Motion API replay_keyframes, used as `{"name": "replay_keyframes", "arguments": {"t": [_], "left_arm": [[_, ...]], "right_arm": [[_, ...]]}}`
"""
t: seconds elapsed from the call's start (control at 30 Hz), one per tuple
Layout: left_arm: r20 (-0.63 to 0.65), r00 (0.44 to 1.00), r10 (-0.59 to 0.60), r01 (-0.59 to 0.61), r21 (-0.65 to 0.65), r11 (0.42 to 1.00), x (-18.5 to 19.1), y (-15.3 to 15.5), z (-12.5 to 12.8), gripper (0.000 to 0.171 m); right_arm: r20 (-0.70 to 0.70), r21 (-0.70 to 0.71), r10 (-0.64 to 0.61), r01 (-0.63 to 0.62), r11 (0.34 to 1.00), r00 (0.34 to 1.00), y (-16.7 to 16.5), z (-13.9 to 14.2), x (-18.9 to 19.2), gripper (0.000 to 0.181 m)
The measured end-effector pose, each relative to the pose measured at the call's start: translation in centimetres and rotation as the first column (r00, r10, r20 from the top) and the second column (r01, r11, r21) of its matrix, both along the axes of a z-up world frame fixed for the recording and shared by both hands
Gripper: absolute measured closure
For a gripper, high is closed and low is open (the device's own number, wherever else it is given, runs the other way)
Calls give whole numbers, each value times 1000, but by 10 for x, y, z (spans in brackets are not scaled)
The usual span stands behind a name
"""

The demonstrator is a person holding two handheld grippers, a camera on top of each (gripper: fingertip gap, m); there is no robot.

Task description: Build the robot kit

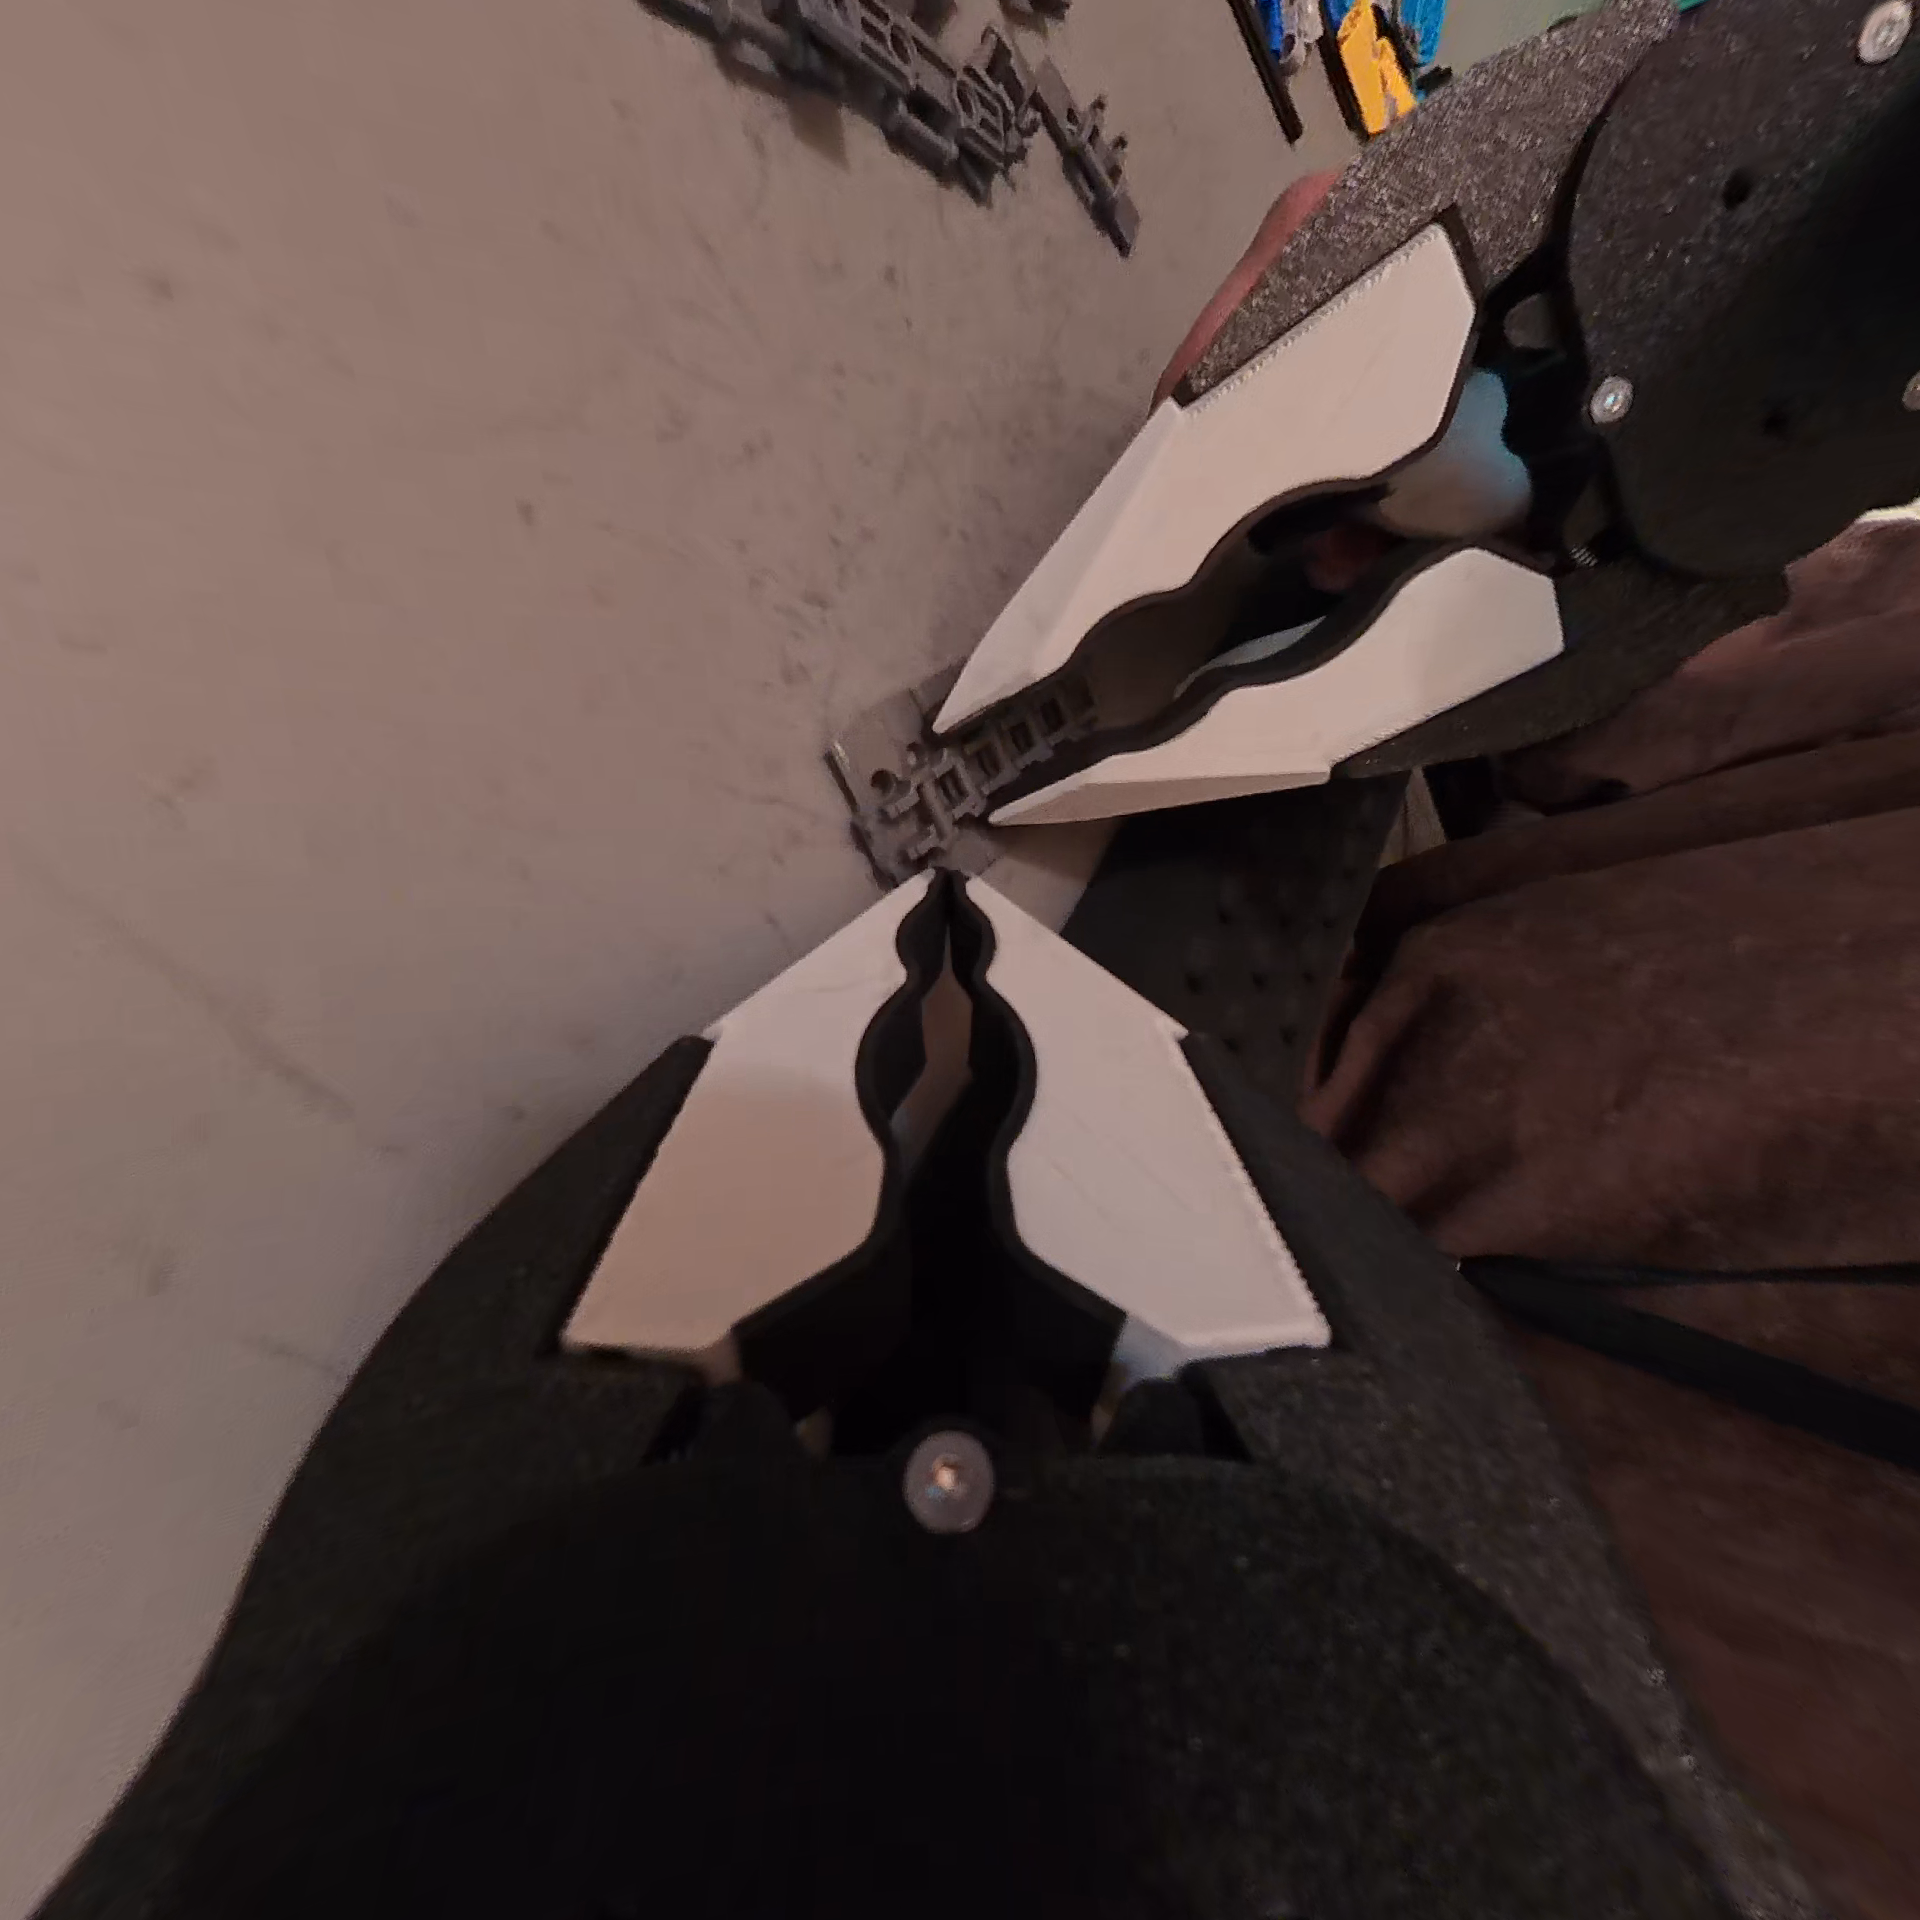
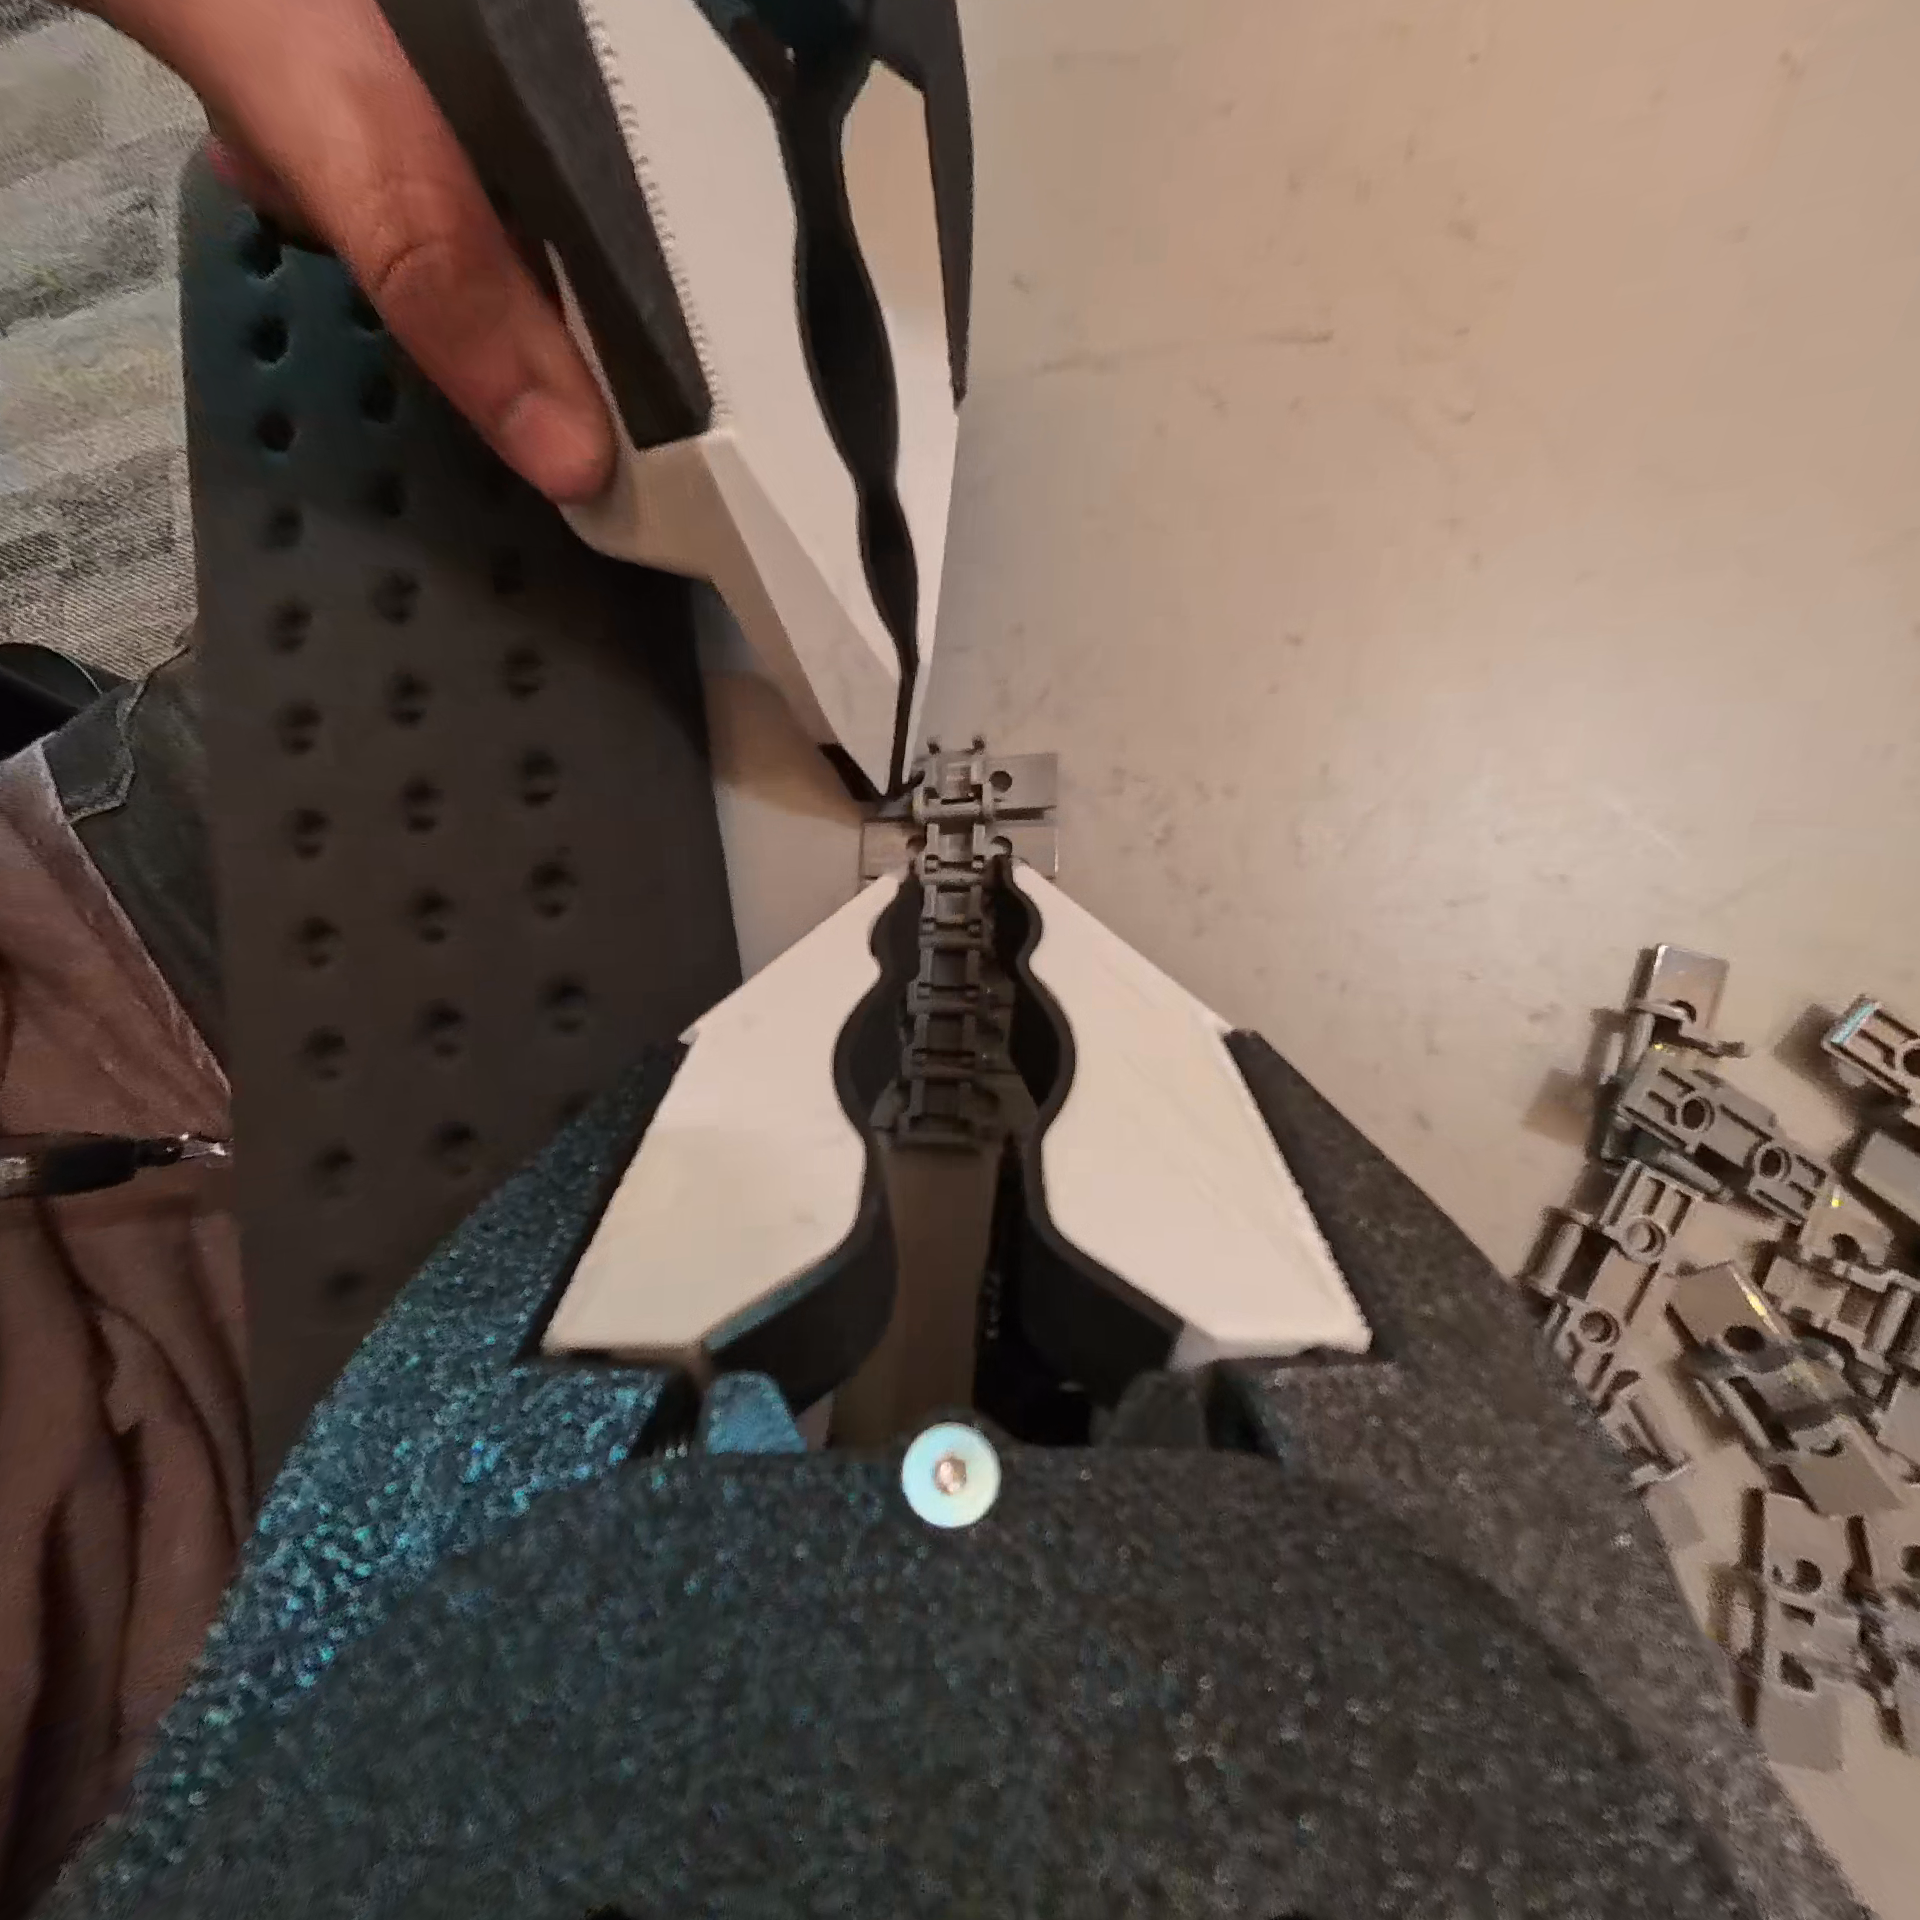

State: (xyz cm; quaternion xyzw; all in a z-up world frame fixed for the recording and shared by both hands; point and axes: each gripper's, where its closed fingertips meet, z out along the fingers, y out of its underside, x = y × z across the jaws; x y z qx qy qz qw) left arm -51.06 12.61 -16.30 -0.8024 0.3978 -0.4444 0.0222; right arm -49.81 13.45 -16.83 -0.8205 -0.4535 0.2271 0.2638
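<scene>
The right gripper [image 2: 958, 871] fingers clamp a grey chain [image 2: 951, 987] lengthwise; the left gripper [image 1: 948, 881], pinched together, touches its end link.

Two grippers, left [image 1: 948, 883] and right [image 2: 956, 873], are built with white tapered fingers [image 1: 790, 1122], wavy black pads and speckled black bodies, each fastened by a silver screw [image 2: 950, 1473]; brown clothing [image 1: 1662, 1039] is worn.

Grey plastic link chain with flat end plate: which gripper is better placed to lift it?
Probably right: the right gripper is shut on the grey plastic link chain, several links between its fingers; the shut left gripper only touches its end.
</scene>
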Motion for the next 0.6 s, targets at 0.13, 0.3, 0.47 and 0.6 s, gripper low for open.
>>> {"name": "replay_keyframes", "arguments": {"t": [0.13, 0.3, 0.47, 0.6], "left_arm": [[5, 1000, -18, 18, 31, 999, -1, -1, 1, 171], [2, 994, -106, 105, 99, 990, -10, -3, 5, 163], [92, 985, -149, 118, 277, 953, -1, 21, 27, 171], [-29, 964, -266, 258, 359, 897, -4, 15, 12, 171]], "right_arm": [[-27, -3, 36, -36, 999, 999, 0, 0, 0, 167], [-33, 12, 69, -69, 998, 997, 1, 0, -1, 167], [-55, 14, 62, -61, 998, 997, 2, 1, -3, 167], [-57, 22, 61, -60, 998, 996, 2, 1, -4, 167]]}}
